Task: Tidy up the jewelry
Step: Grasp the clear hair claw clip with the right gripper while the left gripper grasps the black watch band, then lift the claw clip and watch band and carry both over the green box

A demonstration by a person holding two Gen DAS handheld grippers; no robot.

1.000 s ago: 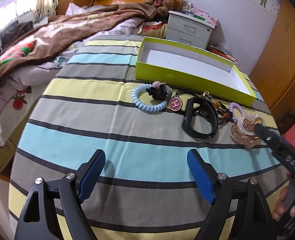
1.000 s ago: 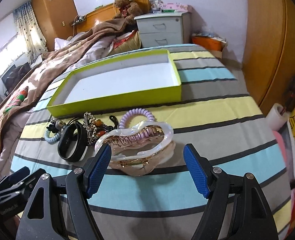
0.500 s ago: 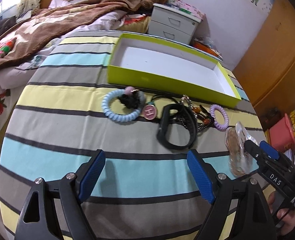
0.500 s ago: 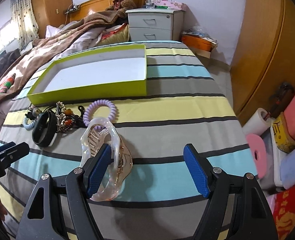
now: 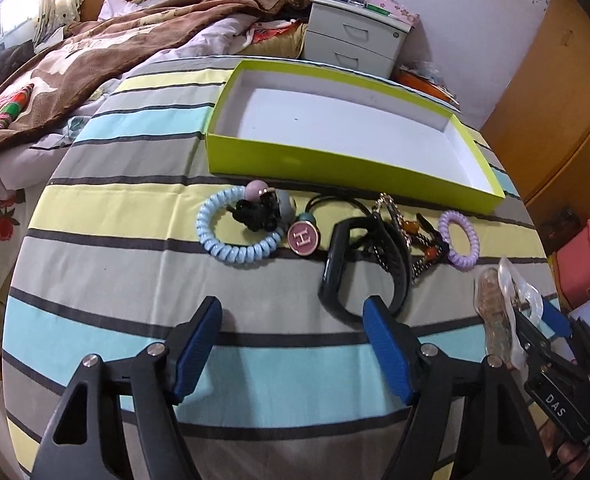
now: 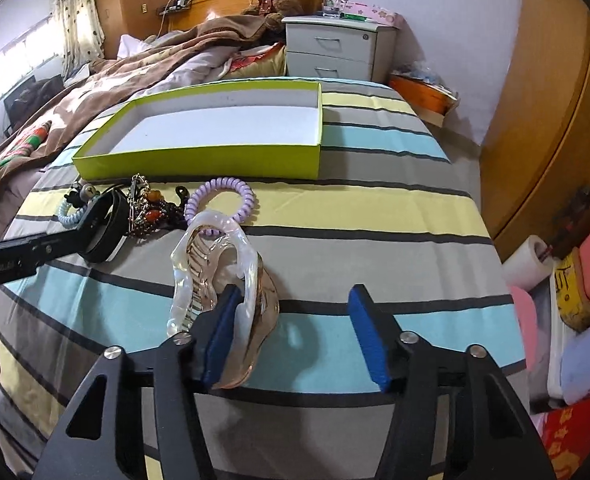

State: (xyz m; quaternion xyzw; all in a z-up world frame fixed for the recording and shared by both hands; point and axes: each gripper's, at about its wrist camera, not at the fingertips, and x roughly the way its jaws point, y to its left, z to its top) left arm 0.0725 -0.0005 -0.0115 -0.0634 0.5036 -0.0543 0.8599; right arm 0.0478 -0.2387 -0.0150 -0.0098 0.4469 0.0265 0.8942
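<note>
Jewelry lies in a row on a striped bedspread (image 5: 107,264) before a shallow green box (image 6: 199,158): a blue coil band (image 5: 237,236), a round "H" badge (image 5: 304,239), a black wristband (image 5: 365,264), a beaded chain (image 6: 147,210) and a purple coil band (image 5: 459,246). Left tongs (image 5: 293,346) hang wide apart near the wristband, gripping nothing. Right tongs (image 6: 295,340) also stand wide, a clear hair claw (image 6: 219,276) tilted up against the left pad (image 6: 219,340), apart from the right one.
</note>
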